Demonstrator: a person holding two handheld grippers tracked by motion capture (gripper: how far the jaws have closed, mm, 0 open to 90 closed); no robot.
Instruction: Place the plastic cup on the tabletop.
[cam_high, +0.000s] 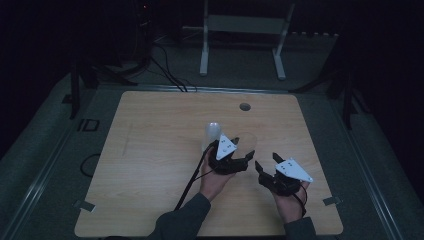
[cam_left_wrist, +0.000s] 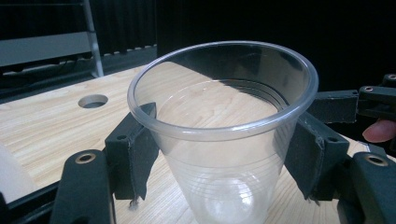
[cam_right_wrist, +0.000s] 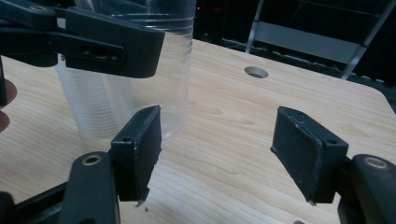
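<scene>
1. Your left hand-held gripper (cam_left_wrist: 219, 154) is clamped on the clear plastic cup (cam_left_wrist: 224, 140), one pad on each side of the wall just under the rim. The cup stands upright, mouth up, its long axis vertical.
2. In the high view the cup (cam_high: 245, 142) sits near the middle of the desk (cam_high: 150, 150), just ahead of the left hand-held gripper (cam_high: 244, 149).
3. Your right hand-held gripper (cam_right_wrist: 217, 154) is released: its jaws stand wide apart with bare desk between them.
4. From the right hand-held gripper the cup (cam_right_wrist: 140, 93) lies ahead and to the left, near but not touching.
5. A pale rounded object (cam_high: 212, 132) stands just behind the left hand-held gripper; too dim to identify.
6. The left hand is nearer, so any lift likely starts there.
</scene>
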